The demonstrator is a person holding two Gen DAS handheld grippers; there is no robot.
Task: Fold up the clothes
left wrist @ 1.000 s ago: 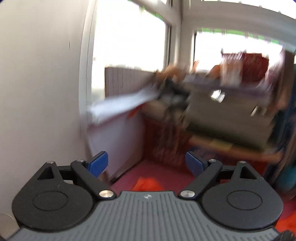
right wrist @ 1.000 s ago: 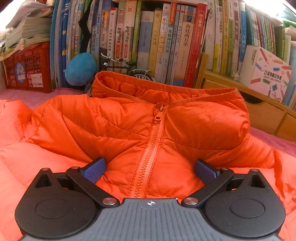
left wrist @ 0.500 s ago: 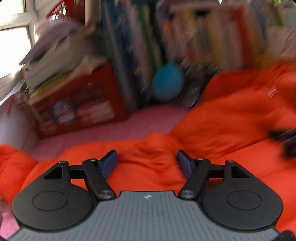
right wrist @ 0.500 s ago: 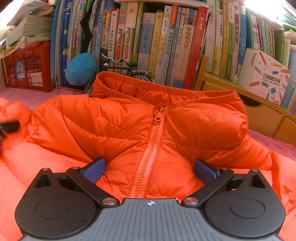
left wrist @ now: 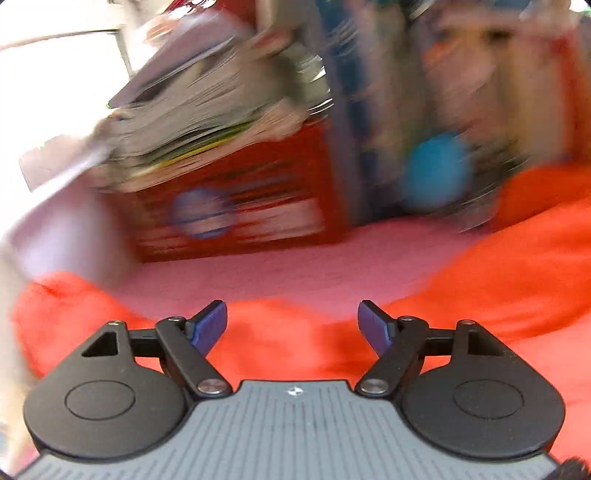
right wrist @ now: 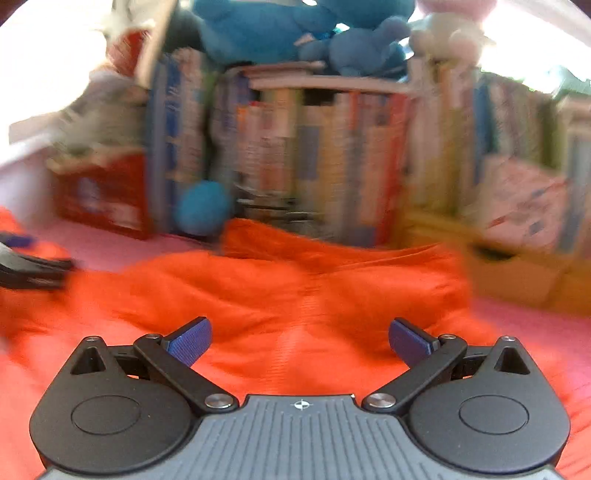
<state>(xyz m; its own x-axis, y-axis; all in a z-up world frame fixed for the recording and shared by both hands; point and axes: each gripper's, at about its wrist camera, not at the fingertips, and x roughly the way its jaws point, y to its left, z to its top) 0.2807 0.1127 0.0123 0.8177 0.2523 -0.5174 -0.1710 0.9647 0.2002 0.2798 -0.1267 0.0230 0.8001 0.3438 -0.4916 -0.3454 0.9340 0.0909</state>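
Left claw: left gripper with jaws spread and opening at this moment; orange fabric lies below and between the blue pads, though no pinch on it can be made out.
Right claw: right gripper with jaws set wide apart, nothing clamped; its blue pads hang over the jacket's front.
Task's thing: orange puffer jacket spread flat on the pink bed cover, zip running up its middle toward the collar, which lies at the far edge near the books.
Sleeve: in the left wrist view a fold of the jacket lies directly under the claw, with the body of it rising to the right.
Beyond the jacket: a red crate topped with stacked papers, and a blue ball beside it.
Backdrop: a row of upright books, blue plush toys on top.
Sharpness: both views are motion-blurred.
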